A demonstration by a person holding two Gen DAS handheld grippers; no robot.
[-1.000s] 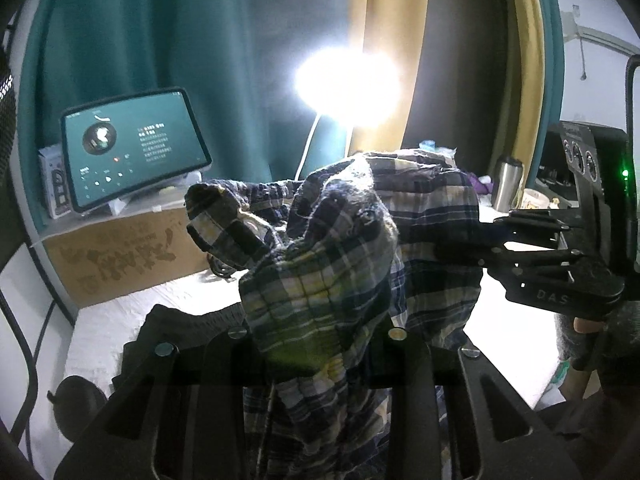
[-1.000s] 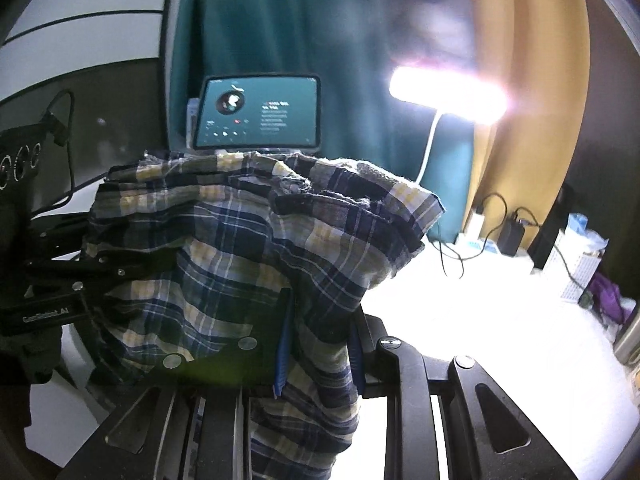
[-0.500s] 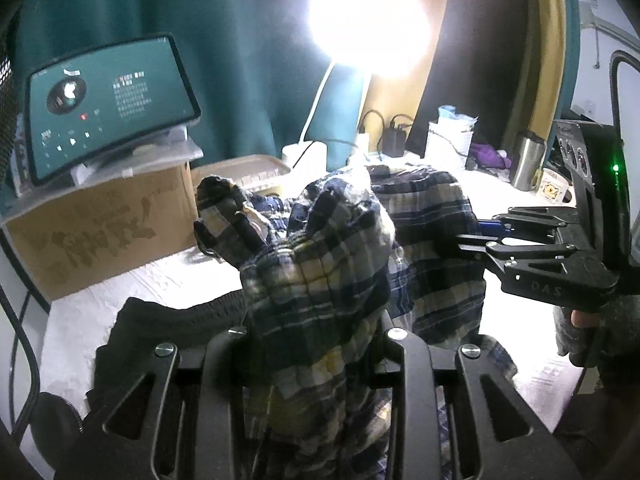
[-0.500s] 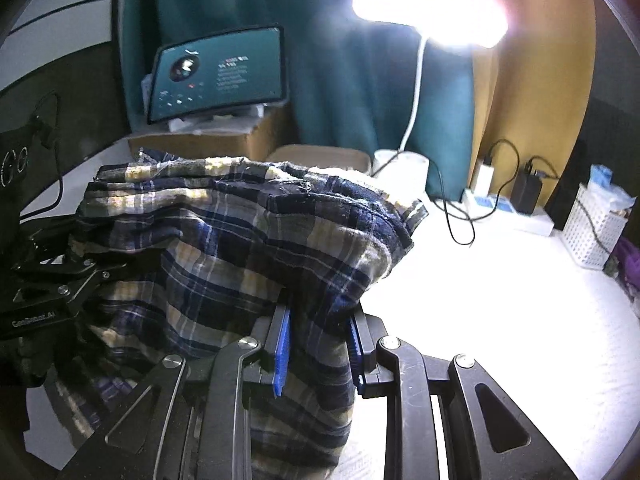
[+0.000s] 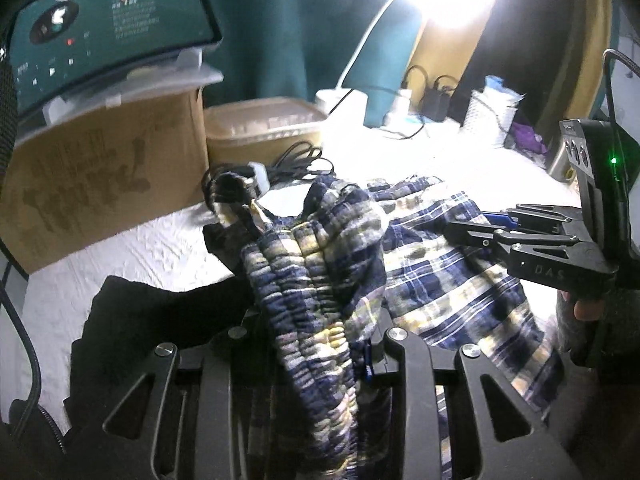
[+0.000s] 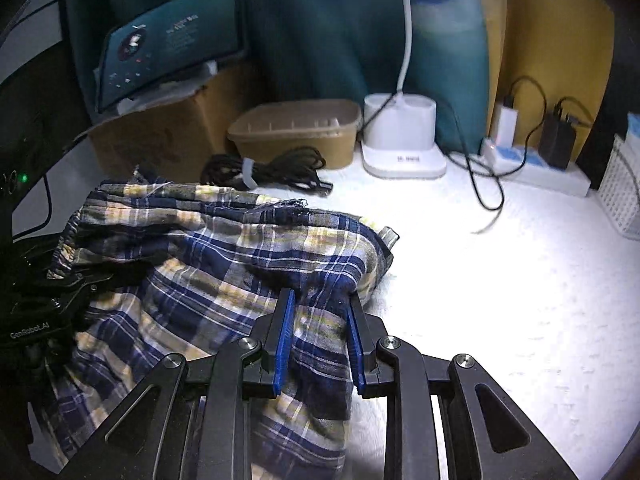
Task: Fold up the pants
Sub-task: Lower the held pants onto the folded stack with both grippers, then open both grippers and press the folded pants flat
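While both grippers pinch the plaid pants, the step in hand looks like laying the cloth down flat for a fold.

Pants: the plaid pants (image 6: pixel 224 264) hang between the two grippers, their far edge draped onto the white table (image 6: pixel 500 288) and the rest bunched and hanging toward the camera.

Left gripper: the left gripper (image 5: pixel 320 340) is clamped on the gathered elastic waistband, which rises in a thick ridge between its fingers.

Right gripper: the right gripper (image 6: pixel 320 340) is closed on a fold of thinner cloth, with the blue pads (image 6: pixel 284 340) pressing it from both sides.

Step in hand: judging by the sagging cloth, the pants are being brought down onto the table, far edge first.

How to do it well: keep both pinches firm and level with each other, so that the held edge lands straight rather than skewed.

Tension: draw the two grippers gently apart while lowering, since the middle is wrinkled and doubled.

Obstacles: a coiled black cable (image 6: pixel 264 170) lies just beyond the far edge, and a dark garment (image 5: pixel 152 320) sits beside the waistband on the left; I would land the pants short of both.

Release: let go only once the cloth rests flat, or the bunched waistband may spring back.
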